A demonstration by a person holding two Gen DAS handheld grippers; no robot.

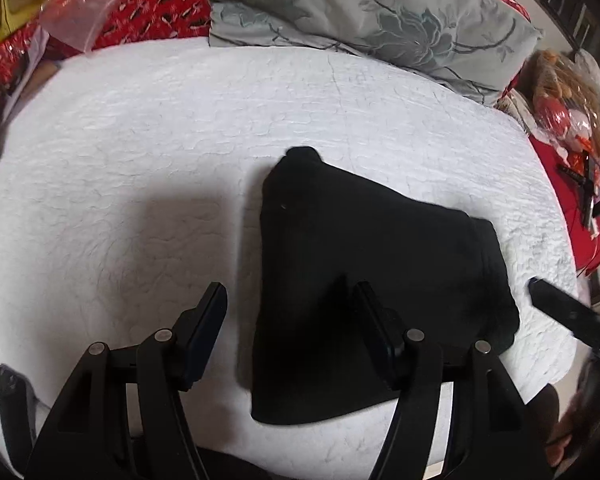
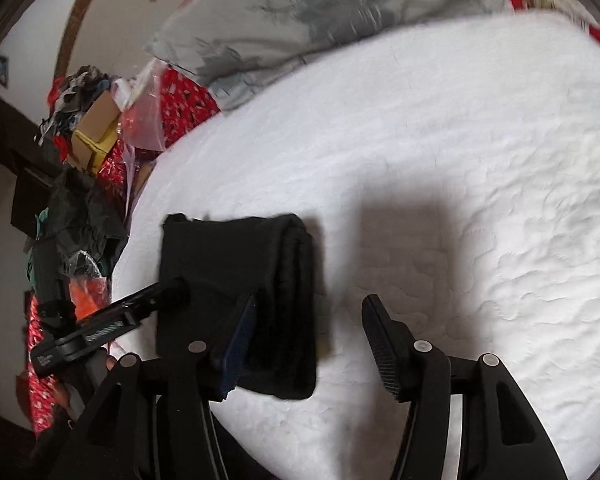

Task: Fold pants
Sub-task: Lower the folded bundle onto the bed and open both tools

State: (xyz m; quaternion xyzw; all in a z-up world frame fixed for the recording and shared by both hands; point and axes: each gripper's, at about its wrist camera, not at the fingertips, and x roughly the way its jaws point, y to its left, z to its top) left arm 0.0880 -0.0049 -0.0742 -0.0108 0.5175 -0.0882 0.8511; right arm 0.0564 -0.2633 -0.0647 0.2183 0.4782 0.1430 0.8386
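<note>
The black pants (image 1: 364, 272) lie folded into a compact bundle on the white quilted bed cover (image 1: 140, 160). My left gripper (image 1: 290, 300) is open and empty, held just above the bundle's near left edge. One finger of the right gripper (image 1: 556, 312) shows at the bundle's right side. In the right wrist view the folded pants (image 2: 236, 288) lie left of centre, stacked layers showing along their right edge. My right gripper (image 2: 308, 312) is open and empty, its left finger over the bundle. The left gripper (image 2: 100, 332) reaches in from the left, its tip at the bundle.
A grey floral pillow (image 1: 364, 12) lies at the head of the bed. Red patterned bedding, a plastic bag (image 1: 80, 12) and boxes (image 2: 96, 132) sit at the far left. Toys and small items (image 1: 572, 120) crowd the right side. Dark clothes (image 2: 80, 216) are heaped beside the bed.
</note>
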